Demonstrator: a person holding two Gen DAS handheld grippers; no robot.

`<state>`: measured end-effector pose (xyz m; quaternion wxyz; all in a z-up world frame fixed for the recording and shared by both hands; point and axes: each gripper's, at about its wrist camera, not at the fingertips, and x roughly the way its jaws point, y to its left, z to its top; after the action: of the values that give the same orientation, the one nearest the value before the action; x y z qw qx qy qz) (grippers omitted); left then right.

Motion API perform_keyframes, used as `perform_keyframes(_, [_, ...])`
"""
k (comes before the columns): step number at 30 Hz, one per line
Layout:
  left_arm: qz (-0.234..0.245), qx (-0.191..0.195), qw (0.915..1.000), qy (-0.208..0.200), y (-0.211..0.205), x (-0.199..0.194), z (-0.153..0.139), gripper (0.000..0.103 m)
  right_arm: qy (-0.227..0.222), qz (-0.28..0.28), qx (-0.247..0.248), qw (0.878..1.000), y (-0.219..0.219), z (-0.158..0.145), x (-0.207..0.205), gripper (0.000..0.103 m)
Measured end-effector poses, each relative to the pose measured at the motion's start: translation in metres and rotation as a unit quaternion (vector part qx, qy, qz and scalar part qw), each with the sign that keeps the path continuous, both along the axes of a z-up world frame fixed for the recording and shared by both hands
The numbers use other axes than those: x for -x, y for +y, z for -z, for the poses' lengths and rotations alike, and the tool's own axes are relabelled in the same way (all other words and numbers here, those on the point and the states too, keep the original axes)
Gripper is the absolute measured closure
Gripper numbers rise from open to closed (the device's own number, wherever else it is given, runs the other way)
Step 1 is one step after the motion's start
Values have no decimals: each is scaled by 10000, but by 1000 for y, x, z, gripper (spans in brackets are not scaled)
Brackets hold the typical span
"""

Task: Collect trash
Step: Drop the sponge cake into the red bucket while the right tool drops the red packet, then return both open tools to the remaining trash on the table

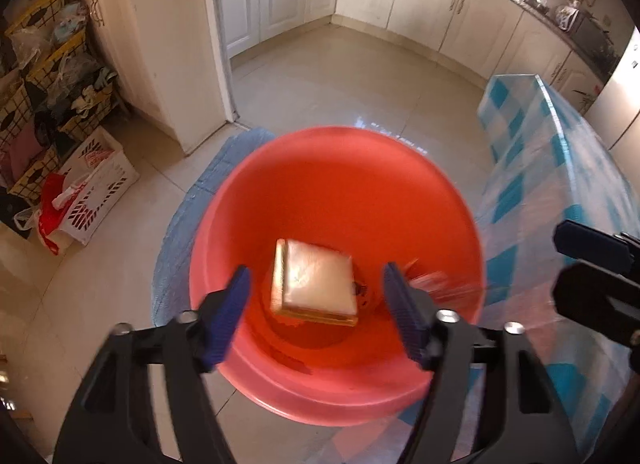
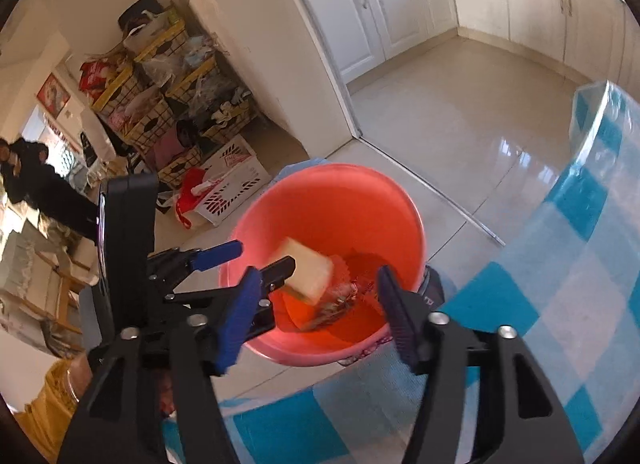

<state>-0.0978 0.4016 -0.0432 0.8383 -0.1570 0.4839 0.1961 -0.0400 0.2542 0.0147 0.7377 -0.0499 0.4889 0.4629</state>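
Two pieces of trash are already inside the bucket (image 1: 336, 272), so the drop looks done for this pair; whether more trash waits elsewhere I cannot tell, since the strip of table (image 1: 560, 192) in view shows only its blue-checked cover.

At the left, the left gripper (image 1: 316, 316) hangs over the bucket's near rim with its jaws wide apart and nothing between the pads; the box (image 1: 316, 284) shows through the gap but lies lower, within the bucket. Seen from the right wrist, that same gripper reaches in from the left with one finger across the rim.

In the middle, the box is a flat, square pack, pale and glossy on its broad face with a yellowish edge, tilted and blurred, so it may be in mid-fall or only just settled. Just to its right is a smeared reddish-brown scrap (image 2: 340, 300), ragged and papery, too blurred to name.

At the right, the right gripper (image 2: 316, 316) stands partly open over the bucket's near side and holds nothing; the scrap lies beyond its pads. The bucket stands on the tiled floor, close against the table's edge, with a blue mat (image 1: 180, 224) under it.

I judge the next step to be pulling both grippers clear and looking for remaining trash.
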Motion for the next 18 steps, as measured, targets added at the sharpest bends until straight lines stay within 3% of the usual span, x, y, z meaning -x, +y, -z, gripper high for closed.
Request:
perform_keyframes(3, [-33, -48, 10000, 5, 1, 5, 2, 21, 96, 138, -102, 9998, -13, -3, -1, 28])
perform_keyframes(8, [-113, -170, 9998, -85, -1, 18, -4, 19, -77, 472, -254, 9985, -53, -23, 8, 18])
perform_keyframes(14, [42, -589, 9973, -432, -22, 35, -33, 19, -546, 910, -374, 9937, -109, -45, 35, 15])
perform_keyframes(18, [498, -891, 9924, -694, -57, 42, -55, 18, -954, 1259, -356, 9868, -149, -54, 60, 14])
